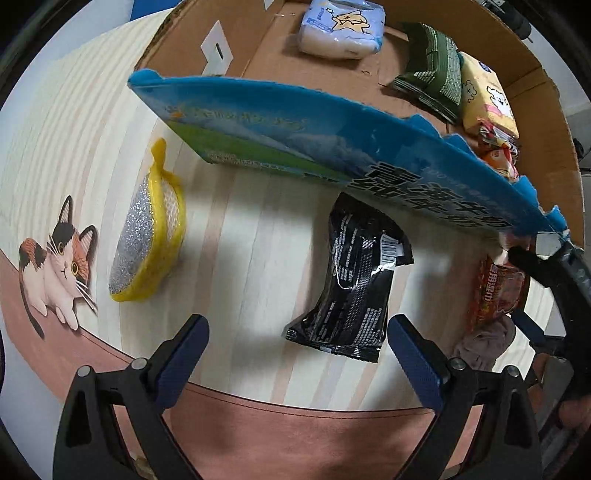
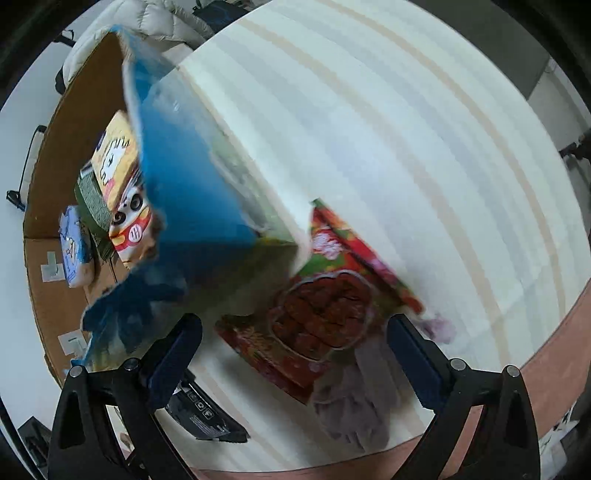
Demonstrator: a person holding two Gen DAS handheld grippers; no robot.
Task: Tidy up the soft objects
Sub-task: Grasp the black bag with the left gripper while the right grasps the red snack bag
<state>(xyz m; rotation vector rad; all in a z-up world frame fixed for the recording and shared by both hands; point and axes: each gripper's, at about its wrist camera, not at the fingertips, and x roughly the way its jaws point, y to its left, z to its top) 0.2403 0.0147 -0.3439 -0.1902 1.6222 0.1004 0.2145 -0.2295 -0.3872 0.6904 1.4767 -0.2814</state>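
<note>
A big blue bag (image 1: 332,136) hangs in the air over the table and the edge of the cardboard box (image 1: 546,85); in the right wrist view it (image 2: 184,199) is blurred and sits just beyond my open right gripper (image 2: 295,354). My left gripper (image 1: 295,354) is open and empty, just in front of a black packet (image 1: 354,277) on the table. A yellow-rimmed silver scrubber (image 1: 147,236) lies left of it. A red snack packet (image 2: 325,295) and a grey cloth (image 2: 354,398) lie between the right gripper's fingers.
The box holds a white-blue tissue pack (image 1: 340,29), a dark green packet (image 1: 432,70), a yellow packet (image 1: 484,99) and red-orange packets (image 1: 498,147). The table has a striped cloth with a cat picture (image 1: 55,269). The right gripper's body (image 1: 561,280) shows at the right.
</note>
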